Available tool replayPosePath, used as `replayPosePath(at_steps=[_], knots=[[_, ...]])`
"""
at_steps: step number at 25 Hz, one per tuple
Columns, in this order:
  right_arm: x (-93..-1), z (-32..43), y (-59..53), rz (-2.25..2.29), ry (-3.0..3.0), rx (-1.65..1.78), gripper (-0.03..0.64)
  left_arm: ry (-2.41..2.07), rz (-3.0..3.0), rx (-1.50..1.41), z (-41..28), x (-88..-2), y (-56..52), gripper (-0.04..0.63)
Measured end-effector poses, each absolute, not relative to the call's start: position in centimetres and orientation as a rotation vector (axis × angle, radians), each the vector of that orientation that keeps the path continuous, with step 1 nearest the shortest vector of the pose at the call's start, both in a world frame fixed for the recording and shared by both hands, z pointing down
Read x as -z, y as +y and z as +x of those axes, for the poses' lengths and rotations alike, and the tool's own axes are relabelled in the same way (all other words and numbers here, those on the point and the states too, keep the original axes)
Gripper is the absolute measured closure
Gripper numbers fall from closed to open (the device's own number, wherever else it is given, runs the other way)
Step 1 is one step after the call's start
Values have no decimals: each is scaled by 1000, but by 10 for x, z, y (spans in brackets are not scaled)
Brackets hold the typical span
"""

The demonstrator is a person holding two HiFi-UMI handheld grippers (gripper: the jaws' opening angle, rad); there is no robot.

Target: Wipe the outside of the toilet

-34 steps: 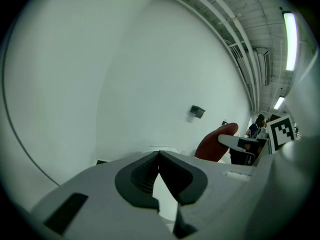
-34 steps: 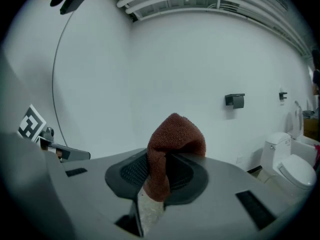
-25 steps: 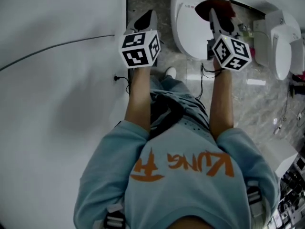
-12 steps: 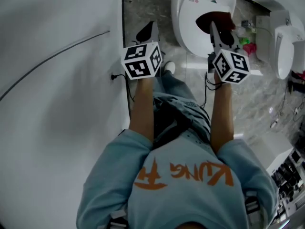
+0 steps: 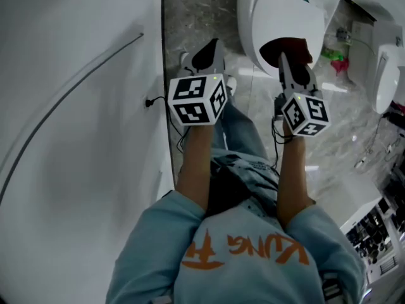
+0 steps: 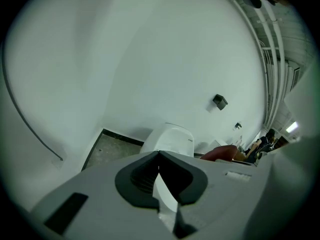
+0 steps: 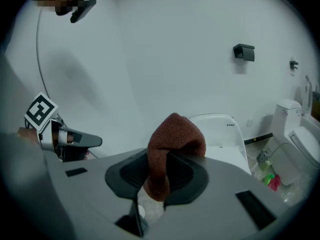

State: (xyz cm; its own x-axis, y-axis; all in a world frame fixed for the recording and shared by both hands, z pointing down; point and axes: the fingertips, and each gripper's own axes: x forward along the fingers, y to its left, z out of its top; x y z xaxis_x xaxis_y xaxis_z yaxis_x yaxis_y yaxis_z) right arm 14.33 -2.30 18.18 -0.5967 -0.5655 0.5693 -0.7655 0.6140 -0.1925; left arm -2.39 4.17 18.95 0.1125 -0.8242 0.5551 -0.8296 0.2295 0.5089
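Observation:
A white toilet [image 5: 285, 14] with its lid down stands at the top of the head view, beside the white wall. My right gripper [image 5: 292, 61] is shut on a red-brown cloth [image 5: 290, 47], which shows over the toilet's near edge. In the right gripper view the cloth [image 7: 175, 136] bulges up out of the right gripper [image 7: 167, 159], with the toilet [image 7: 222, 129] behind it; I cannot tell whether they touch. My left gripper [image 5: 206, 54] hangs over the floor to the left of the toilet. Its jaws meet with nothing in them [image 6: 159, 156], and the toilet [image 6: 172, 138] lies ahead.
The white wall [image 5: 76, 119] fills the left, with a thin cable and a small socket [image 5: 150, 102]. A second toilet [image 5: 383, 68] stands at the right. A green and pink item [image 5: 335, 58] lies between them on the marble floor. A black fixture [image 7: 243, 52] hangs on the wall.
Both grippers have dropped lower in the head view and the toilet has shifted right. The cloth now sits over the toilet's near edge instead of its middle. Both grips are unchanged.

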Motion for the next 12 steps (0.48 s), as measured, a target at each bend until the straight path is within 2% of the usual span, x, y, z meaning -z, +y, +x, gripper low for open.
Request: replayPosePath(at_steps=[12], knots=[[-291,95,8,966,-2318,-673,538,-1558,1570,-153,-47,-295,34,601]])
